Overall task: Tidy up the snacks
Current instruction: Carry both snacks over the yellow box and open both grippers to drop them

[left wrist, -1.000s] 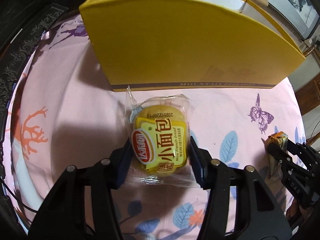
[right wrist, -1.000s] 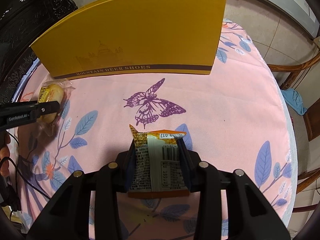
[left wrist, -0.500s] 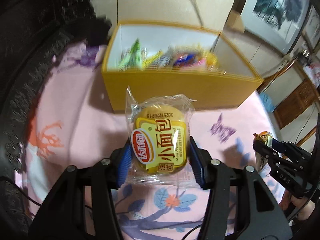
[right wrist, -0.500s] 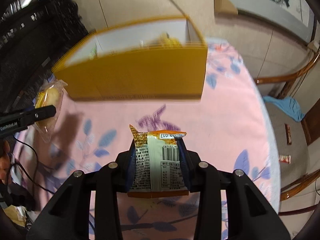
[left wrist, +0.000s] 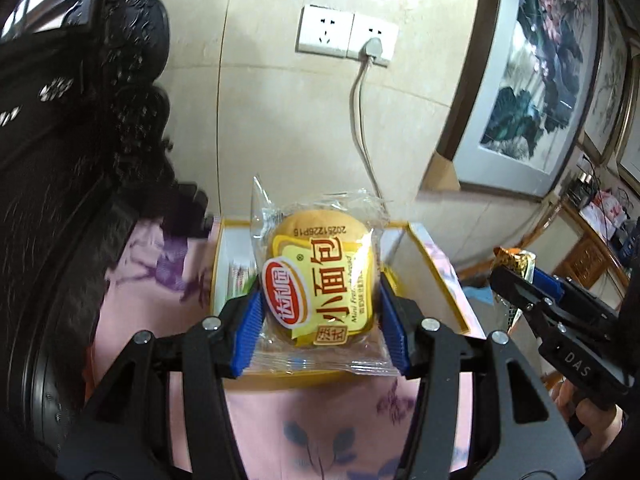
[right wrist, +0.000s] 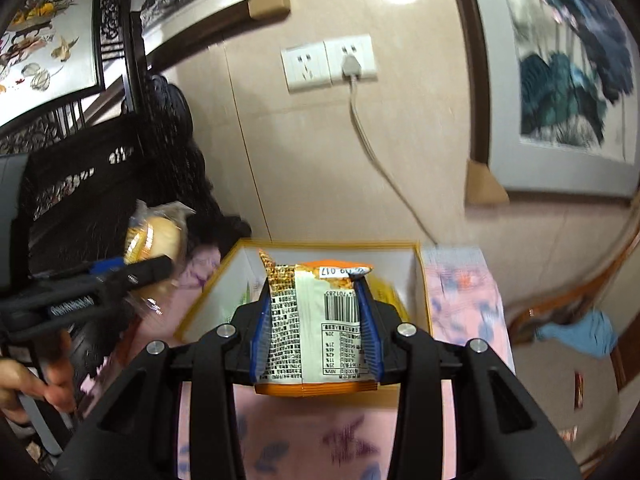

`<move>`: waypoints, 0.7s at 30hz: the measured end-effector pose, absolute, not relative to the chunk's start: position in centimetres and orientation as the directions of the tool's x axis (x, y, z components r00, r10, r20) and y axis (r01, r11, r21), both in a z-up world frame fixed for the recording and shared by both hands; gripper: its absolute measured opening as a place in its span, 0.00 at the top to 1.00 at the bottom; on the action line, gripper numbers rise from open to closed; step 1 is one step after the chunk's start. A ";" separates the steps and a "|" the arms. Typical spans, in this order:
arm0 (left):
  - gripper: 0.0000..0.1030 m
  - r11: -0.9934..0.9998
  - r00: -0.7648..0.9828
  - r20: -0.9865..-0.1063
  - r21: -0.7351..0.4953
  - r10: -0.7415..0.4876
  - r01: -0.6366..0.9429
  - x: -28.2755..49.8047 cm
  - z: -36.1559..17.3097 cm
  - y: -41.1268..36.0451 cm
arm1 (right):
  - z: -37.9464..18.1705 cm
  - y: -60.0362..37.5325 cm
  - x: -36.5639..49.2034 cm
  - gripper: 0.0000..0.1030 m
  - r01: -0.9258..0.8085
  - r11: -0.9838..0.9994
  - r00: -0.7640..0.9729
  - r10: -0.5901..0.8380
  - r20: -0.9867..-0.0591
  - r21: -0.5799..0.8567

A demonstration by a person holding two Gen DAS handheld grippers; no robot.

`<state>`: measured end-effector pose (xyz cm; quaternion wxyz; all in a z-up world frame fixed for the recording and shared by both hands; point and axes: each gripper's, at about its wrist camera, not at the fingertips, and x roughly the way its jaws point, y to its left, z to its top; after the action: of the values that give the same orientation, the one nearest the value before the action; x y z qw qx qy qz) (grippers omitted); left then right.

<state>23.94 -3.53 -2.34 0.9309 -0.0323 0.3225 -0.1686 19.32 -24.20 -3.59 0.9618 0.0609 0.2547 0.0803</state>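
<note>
My left gripper [left wrist: 320, 312] is shut on a small bread [left wrist: 320, 280] in a clear wrapper with a yellow and red label. The bread hangs above the near side of a yellow shoe box [left wrist: 440, 280] with white inner walls. My right gripper [right wrist: 316, 320] is shut on a white and orange snack packet [right wrist: 320, 324], barcode side up, held over the same yellow box [right wrist: 424, 304]. Snack packets show inside the box, mostly hidden by what I hold. Each gripper shows in the other's view: the right gripper [left wrist: 516, 276] at the right, the left gripper [right wrist: 160, 268] at the left.
The box stands on a round table with a pink flowered cloth [left wrist: 320, 420]. A dark carved chair [left wrist: 80, 160] rises at the left. Behind are a beige wall with sockets [left wrist: 346, 34] and a plugged cable, framed paintings [left wrist: 532, 80], and a hand [right wrist: 32, 384] on the left gripper's handle.
Both grippers have risen well above the table with their snacks and tilted up, so the wall fills the views. The box front has dropped low and its open top shows.
</note>
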 end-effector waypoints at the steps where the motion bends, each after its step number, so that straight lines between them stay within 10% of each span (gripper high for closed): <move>1: 0.48 0.943 0.737 -0.590 -0.167 -0.330 0.289 24.7 -2.4 -3.7 | -3.3 -24.2 20.4 0.62 -0.128 0.980 0.859 0.186 -0.477 0.153; 10: 0.46 0.961 0.709 -0.651 -0.148 -0.272 0.233 31.1 -5.6 -5.0 | -7.1 -23.3 27.9 0.57 -0.128 0.975 0.777 0.212 -0.592 0.181; 12: 0.23 0.973 0.687 -0.691 -0.120 -0.226 0.199 32.0 -6.8 -5.1 | -8.7 -23.0 29.1 0.27 -0.081 0.984 0.729 0.167 -0.663 0.159; 17: 0.10 0.984 0.687 -0.707 -0.087 -0.169 0.152 31.4 -7.4 -4.4 | -9.5 -23.8 27.5 0.01 -0.014 0.977 0.744 0.153 -0.650 0.213; 21: 0.08 0.988 0.685 -0.715 -0.062 -0.142 0.140 30.8 -7.4 -4.3 | -9.7 -24.2 26.6 0.01 0.010 0.975 0.717 0.146 -0.681 0.220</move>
<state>30.83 -4.27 -7.41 0.9178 -0.0009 0.3895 -0.0768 26.59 -24.17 -9.67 0.9208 0.1043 0.3740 0.0370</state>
